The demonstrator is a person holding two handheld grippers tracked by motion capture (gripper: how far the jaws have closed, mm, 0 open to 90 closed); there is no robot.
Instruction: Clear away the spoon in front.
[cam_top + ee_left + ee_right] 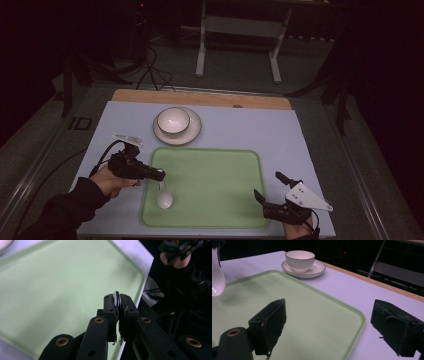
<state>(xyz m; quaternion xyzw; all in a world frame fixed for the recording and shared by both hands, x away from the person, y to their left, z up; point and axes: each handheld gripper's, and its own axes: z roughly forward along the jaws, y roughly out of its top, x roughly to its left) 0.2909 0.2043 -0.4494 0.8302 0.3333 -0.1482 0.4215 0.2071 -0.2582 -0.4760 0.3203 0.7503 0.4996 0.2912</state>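
Note:
A white ceramic spoon [164, 197] hangs bowl-down just above the left part of a green tray [210, 185]. My left gripper [160, 176] is shut on its handle. In the left gripper view the spoon's handle [116, 298] sits pinched edge-on between the closed jaws of that gripper [119, 305], over the tray [62, 285]. My right gripper [269, 186] stands open off the tray's right front corner, nothing between its jaws. In the right gripper view the right gripper [332, 327] frames the tray [312, 312], and the spoon [217, 277] hangs at far left.
A white bowl [173, 120] stands on a white saucer [194, 132] behind the tray, seen as bowl [300, 260] and saucer [319, 268] in the right gripper view. A pale blue mat [280, 135] covers the table. A wooden strip [200, 97] runs along the far edge.

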